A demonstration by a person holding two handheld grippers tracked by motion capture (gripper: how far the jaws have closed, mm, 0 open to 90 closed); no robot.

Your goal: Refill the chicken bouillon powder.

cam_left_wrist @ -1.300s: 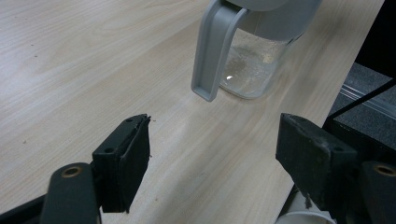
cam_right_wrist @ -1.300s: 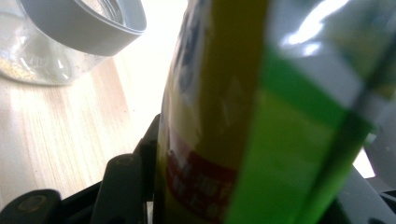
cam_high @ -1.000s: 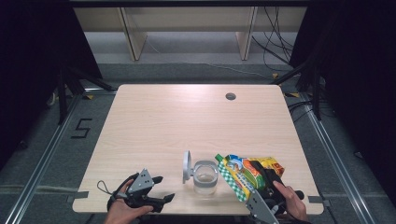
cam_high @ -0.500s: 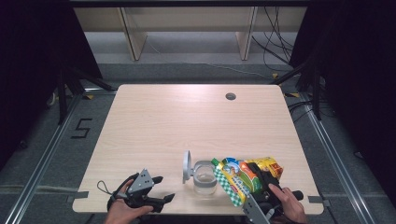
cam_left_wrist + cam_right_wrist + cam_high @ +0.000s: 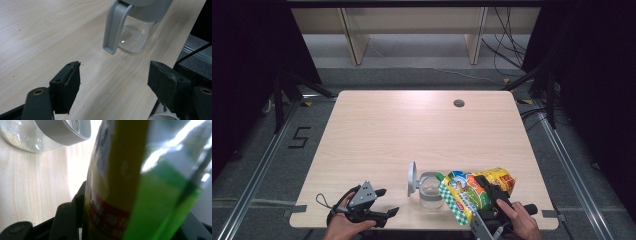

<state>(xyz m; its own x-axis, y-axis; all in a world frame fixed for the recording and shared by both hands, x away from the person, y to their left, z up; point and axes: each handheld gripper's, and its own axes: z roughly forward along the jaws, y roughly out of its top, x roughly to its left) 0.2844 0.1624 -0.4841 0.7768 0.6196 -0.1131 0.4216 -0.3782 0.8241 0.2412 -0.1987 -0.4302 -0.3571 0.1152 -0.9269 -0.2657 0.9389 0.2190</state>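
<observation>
Nearby, open jar — perhaps some grains inside — beside snack bag.

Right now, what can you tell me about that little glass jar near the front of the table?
The glass jar is small, clear and round, standing upright on the wooden table near its front edge. It has a grey collar at the mouth and a grey hinged lid flipped open, standing up on its left. A thin layer of pale grains lies at the bottom. The colourful snack bag, held in the right hand-held gripper, leans toward its right side; whether they touch is unclear.
</observation>
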